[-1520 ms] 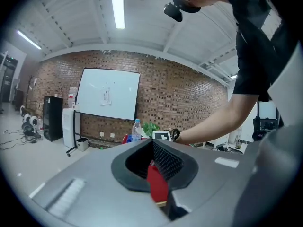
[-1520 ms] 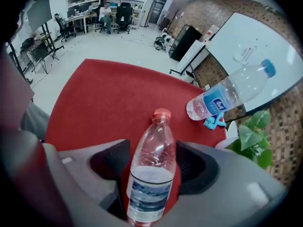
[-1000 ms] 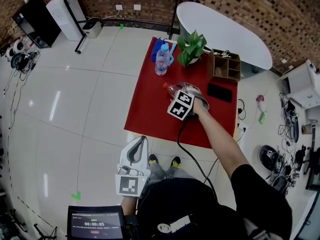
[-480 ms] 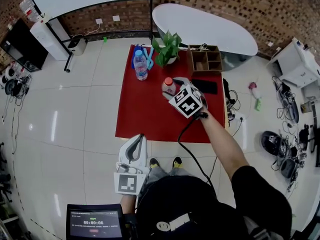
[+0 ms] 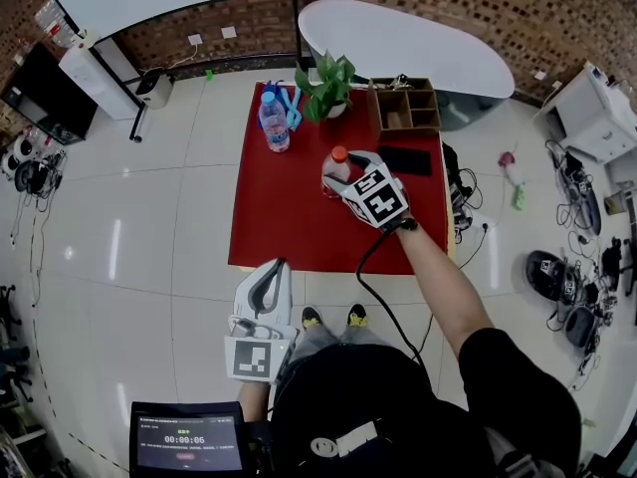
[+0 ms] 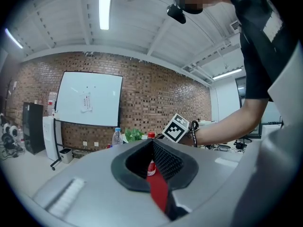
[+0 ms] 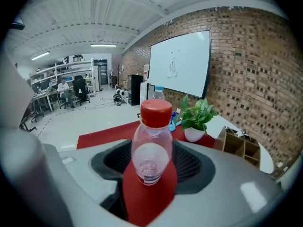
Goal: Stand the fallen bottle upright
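A clear bottle with a red cap point(image 5: 335, 171) stands upright on the red tabletop point(image 5: 281, 222), right of centre. My right gripper point(image 5: 348, 167) reaches in from the right and is shut on the bottle. In the right gripper view the bottle point(image 7: 152, 145) fills the space between the pads, cap up, with my right gripper point(image 7: 151, 162) round its lower body. My left gripper point(image 5: 278, 267) hangs off the table's near edge, shut and empty. In the left gripper view the left gripper point(image 6: 152, 150) points at the table, and the bottle's red cap point(image 6: 150, 135) shows beyond its tips.
A blue-capped water bottle point(image 5: 274, 124) stands at the table's far left beside a blue object. A potted plant point(image 5: 324, 80), a wooden organiser point(image 5: 403, 108) and a black phone point(image 5: 402, 159) line the far and right side. A white oval table point(image 5: 418, 40) lies behind.
My right gripper has brought the bottle from a tilted hold up to standing on the table. The head camera shifted, so the table now sits more centrally. The left gripper stayed put.
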Tool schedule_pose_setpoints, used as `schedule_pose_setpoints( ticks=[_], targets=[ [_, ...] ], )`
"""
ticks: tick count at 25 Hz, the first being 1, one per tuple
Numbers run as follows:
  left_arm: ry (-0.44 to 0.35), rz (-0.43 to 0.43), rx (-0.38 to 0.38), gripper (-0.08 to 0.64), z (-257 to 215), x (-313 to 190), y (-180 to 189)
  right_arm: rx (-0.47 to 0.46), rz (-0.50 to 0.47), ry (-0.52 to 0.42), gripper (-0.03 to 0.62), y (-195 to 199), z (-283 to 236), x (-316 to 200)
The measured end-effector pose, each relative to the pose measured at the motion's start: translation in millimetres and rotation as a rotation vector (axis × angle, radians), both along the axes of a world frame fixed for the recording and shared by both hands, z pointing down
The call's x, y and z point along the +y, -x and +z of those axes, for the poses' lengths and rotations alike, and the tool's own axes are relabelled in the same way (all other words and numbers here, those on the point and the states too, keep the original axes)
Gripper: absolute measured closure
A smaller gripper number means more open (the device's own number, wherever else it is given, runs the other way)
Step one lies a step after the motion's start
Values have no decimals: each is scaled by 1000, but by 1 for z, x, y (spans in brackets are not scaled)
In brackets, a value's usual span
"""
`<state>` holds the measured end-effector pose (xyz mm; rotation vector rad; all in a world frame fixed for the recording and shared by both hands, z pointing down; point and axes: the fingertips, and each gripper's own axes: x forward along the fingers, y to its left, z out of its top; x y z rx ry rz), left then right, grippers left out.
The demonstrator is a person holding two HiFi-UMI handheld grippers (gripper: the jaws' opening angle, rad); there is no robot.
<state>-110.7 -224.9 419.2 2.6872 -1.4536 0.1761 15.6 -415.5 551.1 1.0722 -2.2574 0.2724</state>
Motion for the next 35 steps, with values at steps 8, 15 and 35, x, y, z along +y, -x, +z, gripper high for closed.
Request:
schedule_pose_setpoints(
  ticks=[8,15,35],
  targets=[
    [-10,-5,1,554,-3,4,-2,-65,37,-22,314,-1,-9,1],
    [-21,8,-3,554,-10,6,-9,-142,40,-98,314,-7,-53,23],
    [-34,115,-31,554,-17,44,-88,-523,92,-150,589,-46,-91,225]
  ],
)
